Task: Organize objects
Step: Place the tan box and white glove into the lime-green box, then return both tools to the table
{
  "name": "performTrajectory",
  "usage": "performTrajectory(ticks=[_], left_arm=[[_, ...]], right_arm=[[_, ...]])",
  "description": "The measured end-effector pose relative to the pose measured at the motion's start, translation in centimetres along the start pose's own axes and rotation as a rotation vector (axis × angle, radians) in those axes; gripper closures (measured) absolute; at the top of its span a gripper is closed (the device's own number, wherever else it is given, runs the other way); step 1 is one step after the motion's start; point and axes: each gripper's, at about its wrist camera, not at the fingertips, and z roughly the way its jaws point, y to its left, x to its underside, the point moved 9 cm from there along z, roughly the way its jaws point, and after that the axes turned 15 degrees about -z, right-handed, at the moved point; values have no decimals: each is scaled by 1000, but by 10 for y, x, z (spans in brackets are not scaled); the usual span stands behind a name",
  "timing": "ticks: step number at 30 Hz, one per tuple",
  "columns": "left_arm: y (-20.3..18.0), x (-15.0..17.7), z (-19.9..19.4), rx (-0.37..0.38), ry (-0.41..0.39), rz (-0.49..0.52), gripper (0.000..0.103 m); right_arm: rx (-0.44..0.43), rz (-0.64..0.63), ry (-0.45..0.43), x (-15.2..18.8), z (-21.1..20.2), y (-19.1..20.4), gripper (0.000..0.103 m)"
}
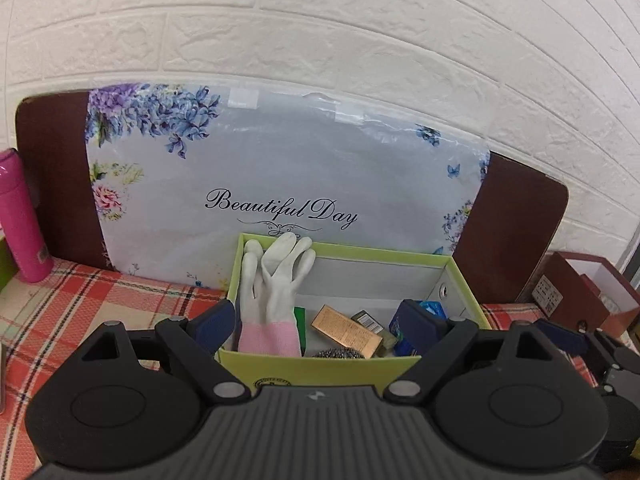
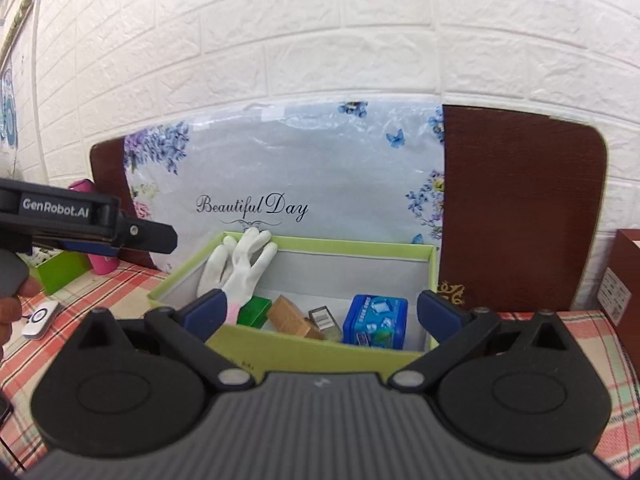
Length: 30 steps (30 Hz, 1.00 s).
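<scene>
A light green open box [image 1: 320, 370] [image 2: 320, 350] sits on the plaid tablecloth in front of both grippers. Inside it, white rubber gloves with pink cuffs [image 1: 276, 280] [image 2: 244, 268] lean on the left and back walls. A tan carton [image 1: 346, 330] [image 2: 290, 316], a blue tin [image 2: 378, 320], a green packet [image 2: 254, 310], a small grey pack [image 2: 323, 318] and a steel scourer [image 1: 340, 354] lie on the bottom. My left gripper [image 1: 320, 326] is open and empty over the box's near wall. My right gripper [image 2: 320, 312] is open and empty at the same wall.
A floral "Beautiful Day" board [image 1: 280, 168] leans on the white brick wall behind the box. A pink bottle [image 1: 20, 216] stands far left. A brown box [image 1: 584, 288] stands right. A white remote [image 2: 40, 318] and a green box [image 2: 60, 270] lie left.
</scene>
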Motion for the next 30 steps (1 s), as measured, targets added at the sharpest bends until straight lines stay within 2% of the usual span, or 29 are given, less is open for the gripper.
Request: performTrajectory(ticks=[8, 15, 30], left_arm=[[-10, 50, -44, -14, 10, 53, 11], [-13, 90, -66, -43, 20, 90, 11], [8, 148, -81, -71, 121, 83, 11]], right_arm=[[18, 7, -13, 31, -71, 16, 0], [38, 39, 14, 67, -113, 26, 0], [43, 126, 106, 122, -146, 37, 0]])
